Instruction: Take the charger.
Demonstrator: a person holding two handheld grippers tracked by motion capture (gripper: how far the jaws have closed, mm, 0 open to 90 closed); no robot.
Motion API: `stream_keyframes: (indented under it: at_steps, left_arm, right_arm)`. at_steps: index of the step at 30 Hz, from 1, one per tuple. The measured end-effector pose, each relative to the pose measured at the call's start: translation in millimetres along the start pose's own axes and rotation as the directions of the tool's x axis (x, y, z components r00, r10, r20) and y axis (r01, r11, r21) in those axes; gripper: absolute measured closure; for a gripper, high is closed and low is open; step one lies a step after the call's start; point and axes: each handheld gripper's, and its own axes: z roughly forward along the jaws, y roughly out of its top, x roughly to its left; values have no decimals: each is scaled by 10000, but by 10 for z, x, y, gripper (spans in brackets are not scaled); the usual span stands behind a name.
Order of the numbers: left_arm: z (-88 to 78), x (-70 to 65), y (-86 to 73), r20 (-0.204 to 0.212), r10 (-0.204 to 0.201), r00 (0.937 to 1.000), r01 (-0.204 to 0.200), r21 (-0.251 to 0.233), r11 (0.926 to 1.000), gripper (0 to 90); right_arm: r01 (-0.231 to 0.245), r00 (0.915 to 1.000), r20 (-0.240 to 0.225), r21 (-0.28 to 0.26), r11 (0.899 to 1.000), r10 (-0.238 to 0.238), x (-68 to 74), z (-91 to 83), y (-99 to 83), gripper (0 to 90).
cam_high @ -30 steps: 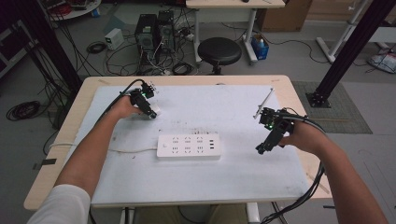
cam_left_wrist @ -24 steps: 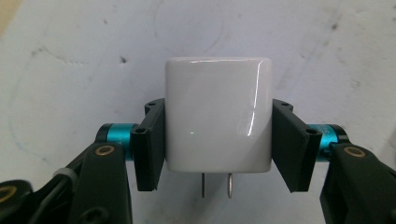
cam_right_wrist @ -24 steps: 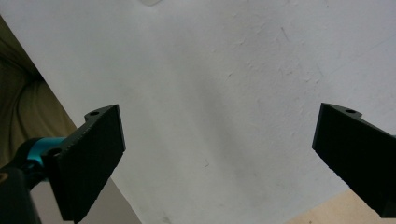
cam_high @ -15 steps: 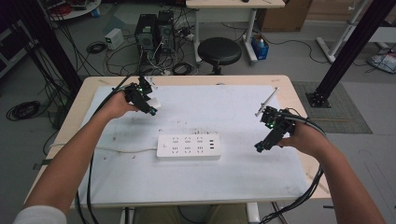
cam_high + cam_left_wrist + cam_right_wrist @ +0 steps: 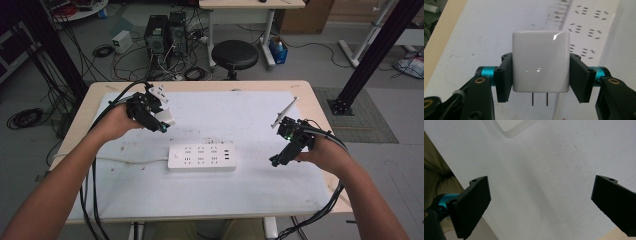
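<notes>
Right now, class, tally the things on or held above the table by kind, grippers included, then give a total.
Power strips: 1, the white power strip
Plug adapters: 1, the white adapter in the left gripper
Grippers: 2, left and the right gripper
Total: 4

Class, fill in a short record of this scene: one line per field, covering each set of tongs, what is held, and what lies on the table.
Left tongs: shut on white plug adapter, prongs toward the camera
Right tongs: open, nothing between the jaws, above the white mat
Power strip: lies flat mid-mat, sockets up
Power strip cord: runs off to the table's left
Table: light wood
</notes>
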Motion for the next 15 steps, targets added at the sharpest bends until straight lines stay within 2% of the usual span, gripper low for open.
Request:
stream_keyframes:
  at_steps: [1,4,5,6,7,8,12,15]
  left_arm:
    - [0,0,0,0,0,10000,0,0,10000,423]
    - [-96,-154,6,127,214,9997,-212,-180,9996,424]
    - [-146,-216,16,246,491,9985,-485,-255,9985,423]
    - [-146,-216,16,246,491,9985,-485,-255,9985,423]
    - [-202,-312,38,396,723,9966,-708,-385,9968,423]
    - [-225,-347,51,468,852,9953,-834,-399,9957,424]
    - [-270,-429,85,608,1065,9924,-1031,-564,9931,423]
    - [-265,-492,113,725,1233,9897,-1193,-574,9912,424]
  right_arm:
    - [0,10000,0,0,10000,0,0,0,0,17]
    - [90,9999,50,-51,9999,-90,31,-21,43,17]
    - [231,9997,94,-141,9996,-230,69,-43,73,17]
    - [231,9997,94,-141,9996,-230,69,-43,73,17]
    - [346,9994,104,-152,9993,-344,101,-54,96,17]
    - [353,9993,123,-186,9992,-351,108,-53,101,17]
    - [465,9989,38,-315,9984,-464,141,-44,121,17]
    - [344,9994,-79,-406,9986,-347,154,-36,123,17]
